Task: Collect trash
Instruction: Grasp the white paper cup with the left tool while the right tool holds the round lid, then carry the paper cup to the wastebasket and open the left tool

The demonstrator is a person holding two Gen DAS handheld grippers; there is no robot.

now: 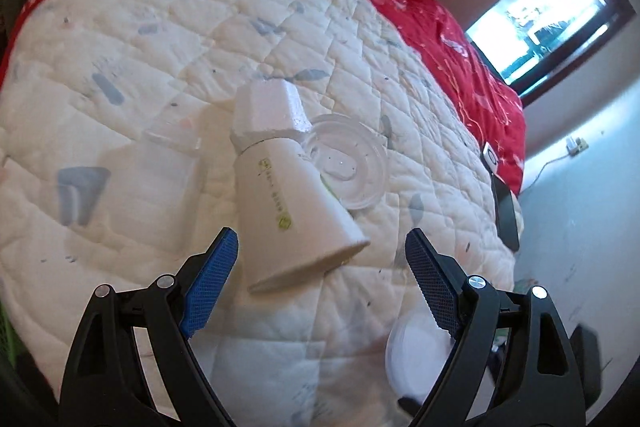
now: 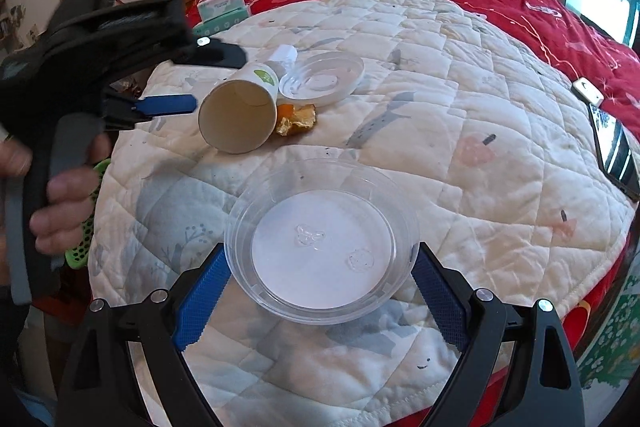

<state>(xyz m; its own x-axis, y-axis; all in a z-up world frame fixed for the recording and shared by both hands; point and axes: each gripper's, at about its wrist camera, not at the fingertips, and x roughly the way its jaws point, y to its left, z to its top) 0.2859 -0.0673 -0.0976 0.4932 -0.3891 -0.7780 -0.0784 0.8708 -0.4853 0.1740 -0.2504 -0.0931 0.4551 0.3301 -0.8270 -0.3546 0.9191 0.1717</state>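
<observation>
The paper cup (image 1: 298, 211) lies on its side on the quilt (image 1: 120, 67), mouth toward the wide-open, empty left gripper (image 1: 320, 259) just before it, while the right gripper (image 2: 320, 279), wide too, straddles the near clear lid (image 2: 320, 239) without squeezing.

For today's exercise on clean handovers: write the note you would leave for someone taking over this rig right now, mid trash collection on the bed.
Left gripper: open, empty, at the paper cup lying on its side on the quilt.
Right gripper: open, straddling the near clear plastic lid, not gripping.
Orange peel lies beside the cup; a second clear lid and a crumpled white piece lie behind.
Done: nothing held.
Left: pick up all pieces.
</observation>
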